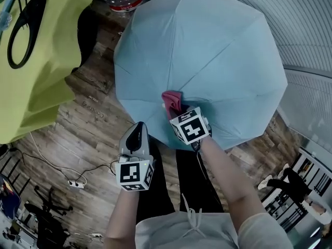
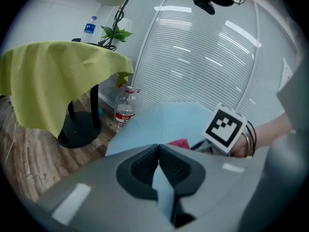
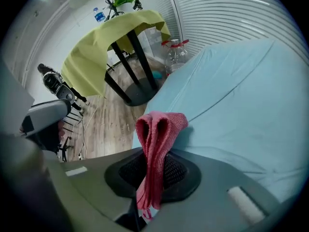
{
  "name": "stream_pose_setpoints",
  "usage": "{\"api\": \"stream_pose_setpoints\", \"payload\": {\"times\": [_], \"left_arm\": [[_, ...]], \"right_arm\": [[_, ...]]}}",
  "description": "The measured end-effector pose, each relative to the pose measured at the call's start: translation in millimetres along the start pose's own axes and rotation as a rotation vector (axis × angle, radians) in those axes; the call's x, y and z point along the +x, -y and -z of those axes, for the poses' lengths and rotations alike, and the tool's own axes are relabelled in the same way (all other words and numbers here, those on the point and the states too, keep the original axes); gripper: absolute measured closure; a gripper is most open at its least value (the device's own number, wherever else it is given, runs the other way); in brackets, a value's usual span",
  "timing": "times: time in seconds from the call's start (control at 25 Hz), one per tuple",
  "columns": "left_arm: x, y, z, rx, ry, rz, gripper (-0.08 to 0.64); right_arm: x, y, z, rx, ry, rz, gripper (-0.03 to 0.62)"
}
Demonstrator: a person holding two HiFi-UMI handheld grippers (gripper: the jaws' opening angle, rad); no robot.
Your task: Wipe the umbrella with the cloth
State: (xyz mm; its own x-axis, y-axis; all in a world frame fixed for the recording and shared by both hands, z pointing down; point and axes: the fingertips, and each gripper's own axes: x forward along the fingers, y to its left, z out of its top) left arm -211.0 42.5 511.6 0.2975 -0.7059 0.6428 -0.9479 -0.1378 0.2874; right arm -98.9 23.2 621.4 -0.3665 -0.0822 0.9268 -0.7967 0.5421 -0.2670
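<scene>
Cloth pressed on the open umbrella, one gripper on each.

The right gripper (image 3: 153,164) was clamped tight on the folded pink cloth (image 3: 157,129), whose looped end stuck out past its tips and lay against the pale blue umbrella (image 1: 207,51) canopy, just in from the rim nearest the person. The left gripper (image 1: 138,131), beside and a little behind the right one, had its jaws closed on a thin fold of that rim's blue fabric. The canopy spread ahead of both grippers over the wooden floor (image 1: 93,123), with a water bottle (image 2: 125,108) beyond its far edge.
</scene>
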Motion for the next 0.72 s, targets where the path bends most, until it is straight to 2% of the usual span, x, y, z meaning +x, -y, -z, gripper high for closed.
{"api": "stream_pose_setpoints", "payload": {"times": [0.2,0.72], "left_arm": [[3.7,6.3,8.5,-0.004,-0.010,0.006,0.554],[27.8,69.9,-3.1,0.017,0.002,0.057,0.554]], "right_arm": [[-2.6,6.6,4.4,0.008,0.024,0.001,0.535],[-42.7,54.4,11.5,-0.050,0.024,0.016,0.535]]}}
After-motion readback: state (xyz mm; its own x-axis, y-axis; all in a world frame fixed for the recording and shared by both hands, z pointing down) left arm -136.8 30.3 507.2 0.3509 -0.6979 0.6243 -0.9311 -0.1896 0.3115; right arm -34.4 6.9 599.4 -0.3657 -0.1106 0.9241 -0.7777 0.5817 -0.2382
